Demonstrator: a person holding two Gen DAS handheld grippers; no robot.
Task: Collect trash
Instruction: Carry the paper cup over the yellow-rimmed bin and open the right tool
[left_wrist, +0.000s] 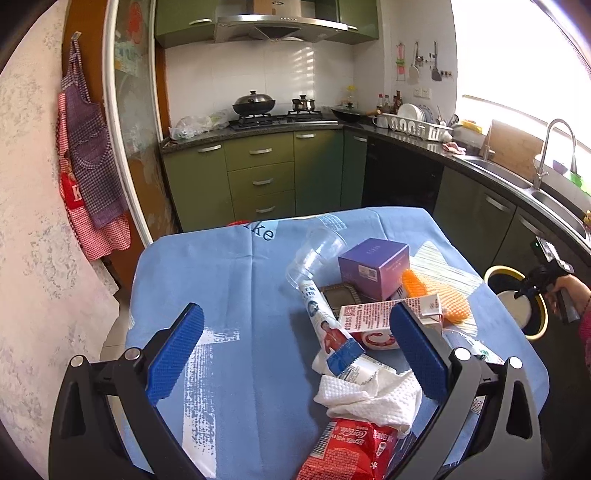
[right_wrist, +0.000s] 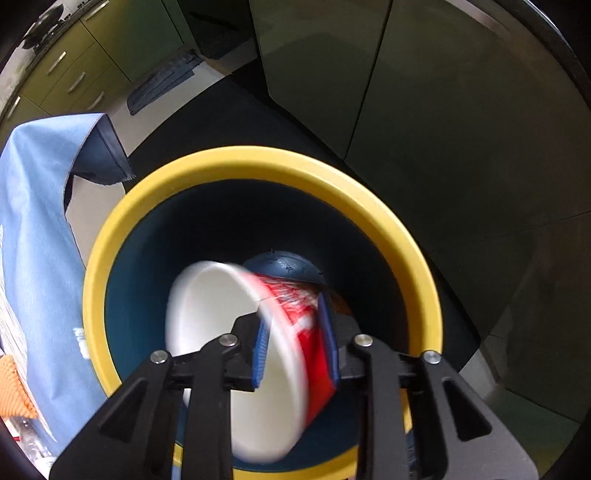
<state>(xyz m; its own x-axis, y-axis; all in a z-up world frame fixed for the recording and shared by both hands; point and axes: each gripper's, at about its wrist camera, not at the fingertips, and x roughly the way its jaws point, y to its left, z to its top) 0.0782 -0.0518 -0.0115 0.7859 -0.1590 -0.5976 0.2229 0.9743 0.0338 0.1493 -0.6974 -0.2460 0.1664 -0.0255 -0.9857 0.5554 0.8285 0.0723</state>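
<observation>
Trash at right tongs: a red-and-white paper cup sat tilted on its side inside the mouth of the yellow-rimmed bin, its wall between the pads, its image smeared while the tongs were sharp.
Right tongs: pointed straight down into the bin, pads a little parted and not clamping the cup.
Bin interior: a dark rounded item lay deeper in the bin, behind the cup; room stayed open along the bin's far and left inner wall.
Bin edges: the rim ringed the right tongs on all sides, nearest at the right finger.
Hand: gripped the right tongs' handle just above the bin.
Left tongs: spread wide and holding nothing, over the table beside the bin.
Trash under left tongs: crumpled tissue, a red wrapper, a white tube and a carton, all on the bin's side of the table.
Farther trash: purple box, clear cup and orange mesh, the mesh closest to the bin.
Table edge: the blue cloth hung down just beside the bin, apart from its rim.
Open room: the cloth's half away from the bin was bare.
Beyond the bin: dark cabinet doors stood near its far side.
</observation>
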